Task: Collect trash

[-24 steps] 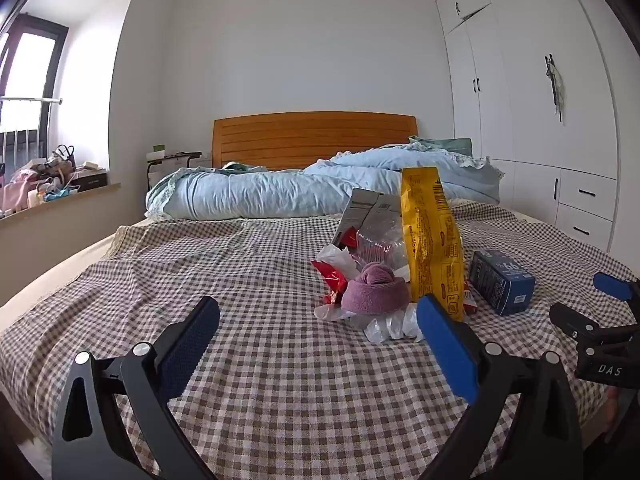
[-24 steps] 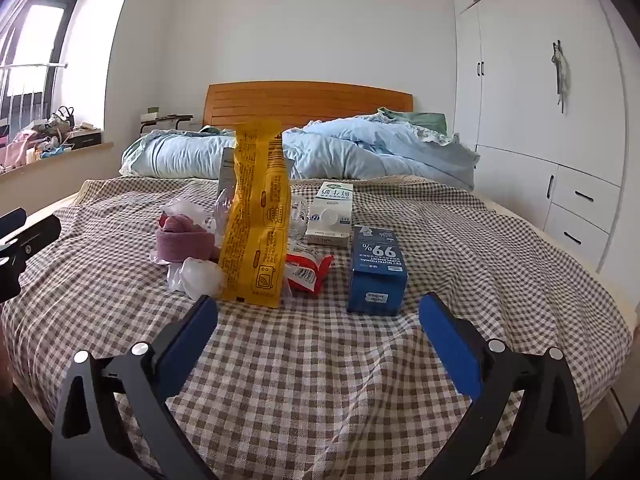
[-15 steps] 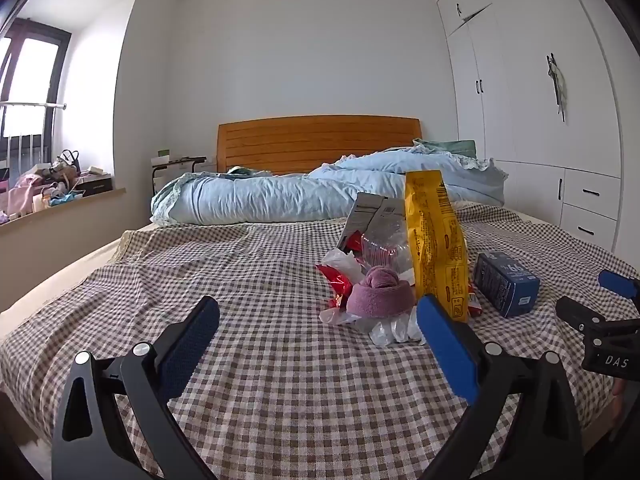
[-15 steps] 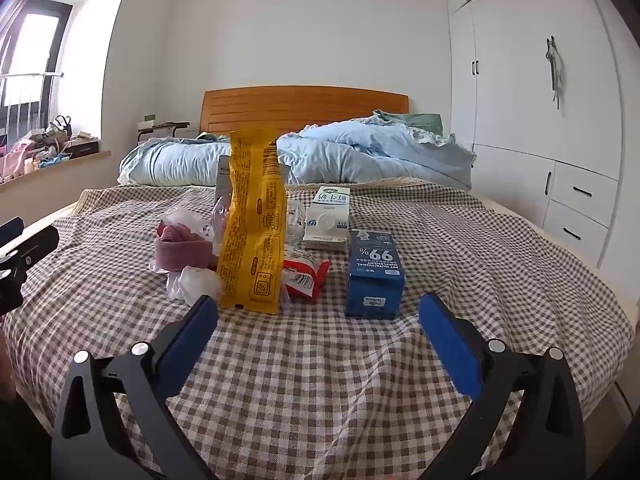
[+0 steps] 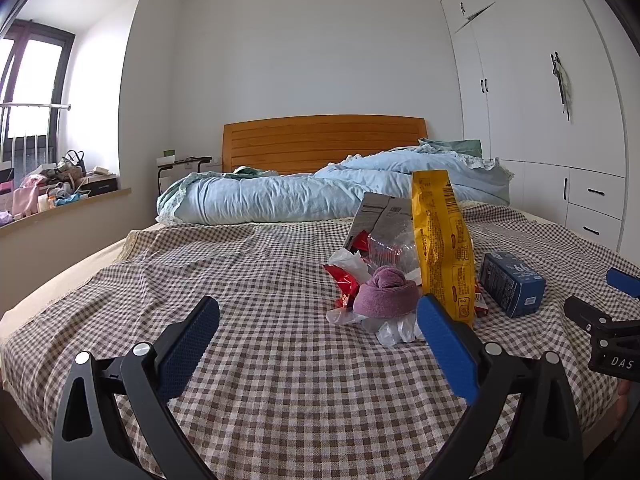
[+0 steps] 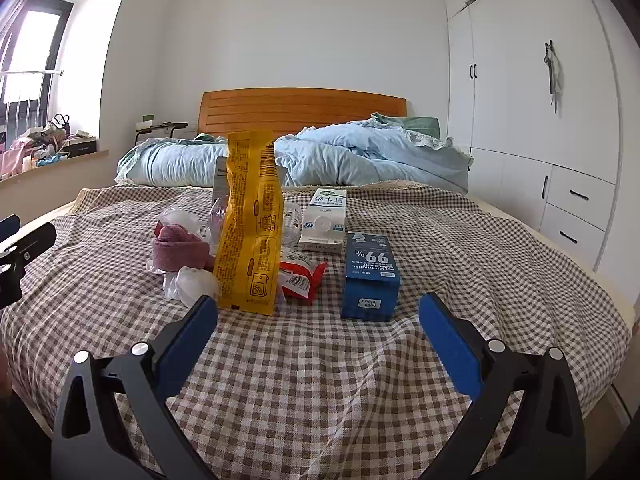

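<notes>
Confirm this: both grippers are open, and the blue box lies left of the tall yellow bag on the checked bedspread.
Not quite. The blue box lies right of the tall yellow bag, as the right wrist view shows. The rest holds: left gripper and right gripper are open, over the checked bedspread.

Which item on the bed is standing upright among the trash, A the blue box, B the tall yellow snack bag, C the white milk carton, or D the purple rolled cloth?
B: the tall yellow snack bag stands on end, towering over the blue box, which lies flat.
</notes>
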`<action>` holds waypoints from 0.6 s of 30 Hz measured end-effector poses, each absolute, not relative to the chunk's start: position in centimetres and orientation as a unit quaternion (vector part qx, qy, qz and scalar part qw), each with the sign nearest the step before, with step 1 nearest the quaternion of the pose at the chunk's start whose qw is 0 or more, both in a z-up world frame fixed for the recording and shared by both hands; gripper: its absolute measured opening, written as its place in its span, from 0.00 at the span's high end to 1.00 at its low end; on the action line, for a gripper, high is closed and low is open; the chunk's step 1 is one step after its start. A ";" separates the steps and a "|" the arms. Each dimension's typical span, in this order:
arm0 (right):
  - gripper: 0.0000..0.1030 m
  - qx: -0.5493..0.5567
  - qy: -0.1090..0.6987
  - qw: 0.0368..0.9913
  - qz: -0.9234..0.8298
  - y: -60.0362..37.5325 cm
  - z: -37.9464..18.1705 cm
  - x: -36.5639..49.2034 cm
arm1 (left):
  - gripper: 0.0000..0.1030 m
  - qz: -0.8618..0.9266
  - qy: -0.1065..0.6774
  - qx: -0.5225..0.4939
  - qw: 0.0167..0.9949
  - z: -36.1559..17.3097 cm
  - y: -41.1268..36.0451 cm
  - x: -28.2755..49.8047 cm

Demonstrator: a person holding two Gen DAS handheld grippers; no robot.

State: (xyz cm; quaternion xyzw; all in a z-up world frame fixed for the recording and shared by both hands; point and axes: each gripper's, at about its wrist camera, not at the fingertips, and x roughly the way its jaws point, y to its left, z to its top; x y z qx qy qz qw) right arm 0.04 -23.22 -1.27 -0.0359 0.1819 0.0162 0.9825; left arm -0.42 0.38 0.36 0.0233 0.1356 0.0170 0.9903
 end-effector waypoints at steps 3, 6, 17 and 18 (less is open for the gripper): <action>0.06 -0.037 0.184 0.982 0.017 -23.2 -1.2 0.1 | 0.07 0.016 0.138 0.025 0.990 0.3 0.4 -0.4; 0.06 -0.037 0.185 0.982 0.018 -23.2 -1.2 0.1 | 0.07 0.018 0.136 0.024 0.990 0.4 0.4 -0.3; 0.06 -0.040 0.187 0.981 0.021 -23.0 -1.3 0.4 | 0.07 0.017 0.143 0.025 0.989 0.2 0.3 -0.1; 0.06 -0.039 0.186 0.981 0.021 -23.0 -1.3 0.4 | 0.07 0.016 0.144 0.026 0.989 0.1 0.2 0.0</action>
